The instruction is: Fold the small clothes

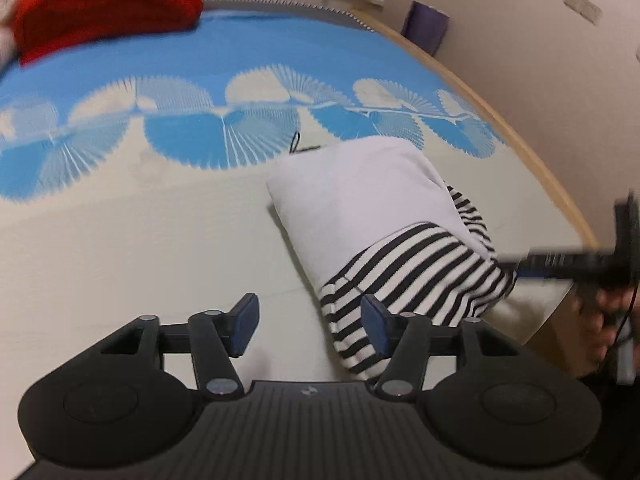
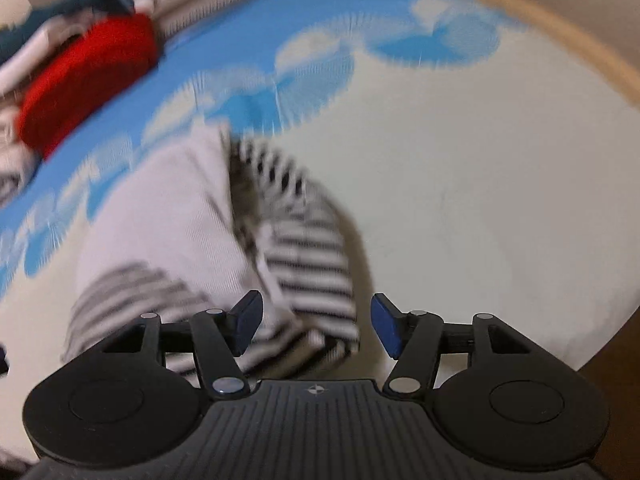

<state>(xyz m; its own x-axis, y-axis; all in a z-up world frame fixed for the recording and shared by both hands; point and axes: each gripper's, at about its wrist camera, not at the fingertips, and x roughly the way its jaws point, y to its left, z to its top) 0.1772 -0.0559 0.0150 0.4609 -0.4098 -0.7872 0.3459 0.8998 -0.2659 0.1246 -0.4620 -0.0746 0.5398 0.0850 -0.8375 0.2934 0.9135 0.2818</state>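
A small garment (image 1: pixel 384 216), white with black-and-white striped sleeves, lies partly folded on the bed cover (image 1: pixel 120 232). My left gripper (image 1: pixel 310 326) is open and empty, hovering just left of the garment's striped near end. In the right wrist view the garment (image 2: pixel 224 232) is blurred, its striped part lying between and just beyond the open jaws of my right gripper (image 2: pixel 316 326), which holds nothing. The right gripper also shows in the left wrist view (image 1: pixel 580 260), blurred, at the garment's right side.
A red folded cloth (image 1: pixel 108 4) lies at the far left of the bed; it also shows in the right wrist view (image 2: pixel 88 76). The bed's wooden edge (image 1: pixel 520 136) curves along the right, with a wall beyond. A dark purple object (image 1: pixel 426 26) stands by the wall.
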